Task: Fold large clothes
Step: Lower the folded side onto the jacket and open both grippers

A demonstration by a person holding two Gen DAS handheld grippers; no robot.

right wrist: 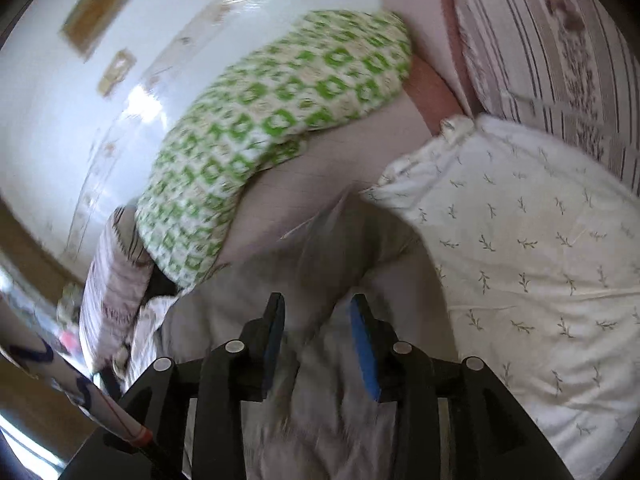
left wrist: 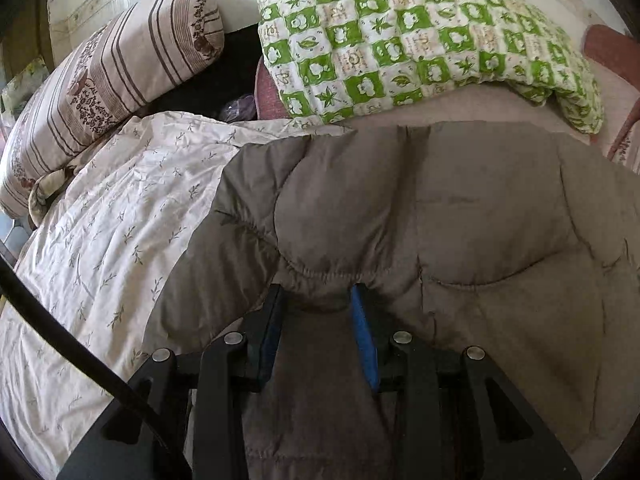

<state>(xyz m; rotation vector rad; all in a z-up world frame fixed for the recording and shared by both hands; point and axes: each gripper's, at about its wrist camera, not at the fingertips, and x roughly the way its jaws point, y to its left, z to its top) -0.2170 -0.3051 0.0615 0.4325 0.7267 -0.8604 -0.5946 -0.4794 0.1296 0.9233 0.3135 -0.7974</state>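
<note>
A large grey-brown padded jacket (left wrist: 460, 220) lies spread on the bed. My left gripper (left wrist: 318, 294) has its jaws apart around the jacket's gathered elastic hem, with fabric between the blue-padded fingers (left wrist: 362, 320). In the right wrist view the same jacket (right wrist: 320, 264) fills the lower middle, blurred by motion. My right gripper (right wrist: 318, 304) also has its jaws apart with jacket fabric lying between them. I cannot tell whether either pair of pads presses the cloth.
A cream sheet with small leaf prints (left wrist: 112, 240) covers the bed (right wrist: 540, 260). A green-and-white checked quilt (left wrist: 420, 40) lies behind the jacket (right wrist: 260, 128). A striped brown pillow (left wrist: 104, 80) lies at the left. A white tiled wall (right wrist: 60, 120) stands behind.
</note>
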